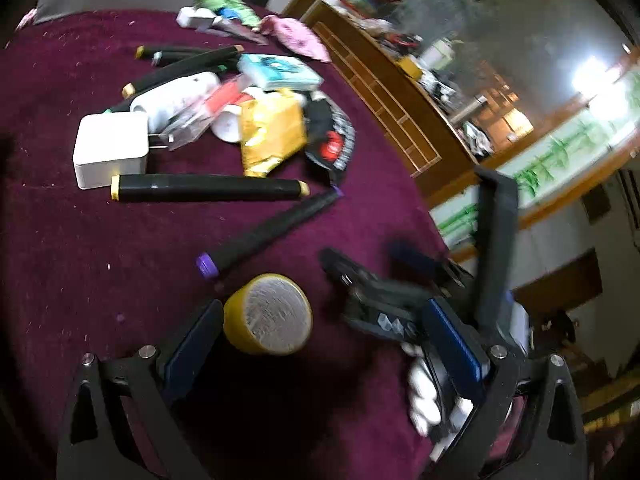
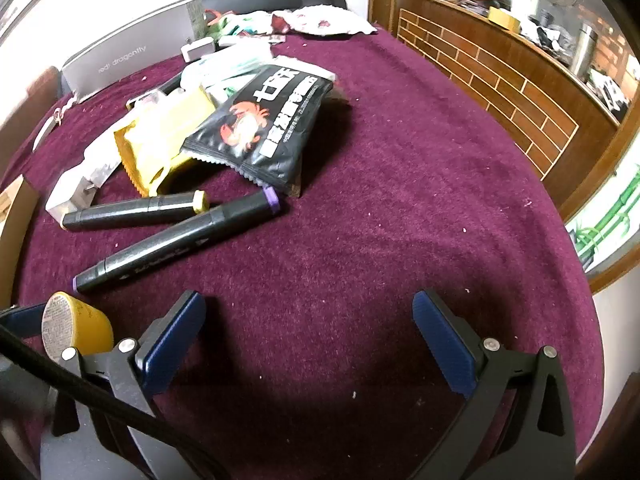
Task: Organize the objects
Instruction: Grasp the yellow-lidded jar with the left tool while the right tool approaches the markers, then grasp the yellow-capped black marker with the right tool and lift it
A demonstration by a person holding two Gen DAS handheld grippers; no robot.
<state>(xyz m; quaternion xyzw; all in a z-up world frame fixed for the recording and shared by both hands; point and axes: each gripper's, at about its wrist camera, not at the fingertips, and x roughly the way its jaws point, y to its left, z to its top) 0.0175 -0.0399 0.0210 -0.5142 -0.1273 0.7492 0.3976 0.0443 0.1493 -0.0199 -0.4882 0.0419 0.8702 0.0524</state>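
A yellow cup with a foil lid [image 1: 268, 314] lies on its side on the purple cloth, just inside my open left gripper [image 1: 324, 336], against its left finger [image 1: 192, 340]. It also shows in the right wrist view [image 2: 76, 328], left of my open, empty right gripper [image 2: 308, 340]. A purple-capped black marker [image 1: 268, 232] [image 2: 176, 236] and a yellow-capped black marker [image 1: 208, 187] [image 2: 136, 210] lie beyond. Behind them is a pile: a white charger [image 1: 110, 148], a yellow packet [image 1: 272, 132] [image 2: 160, 136], a black snack bag [image 2: 260, 128] [image 1: 332, 140].
The right gripper's body [image 1: 384, 300] shows blurred inside the left gripper's right finger. A grey box [image 2: 120, 60] stands at the cloth's far edge. A wooden counter [image 2: 500, 80] runs along the right. More markers [image 1: 180, 56] and a teal packet [image 1: 280, 70] lie farther back.
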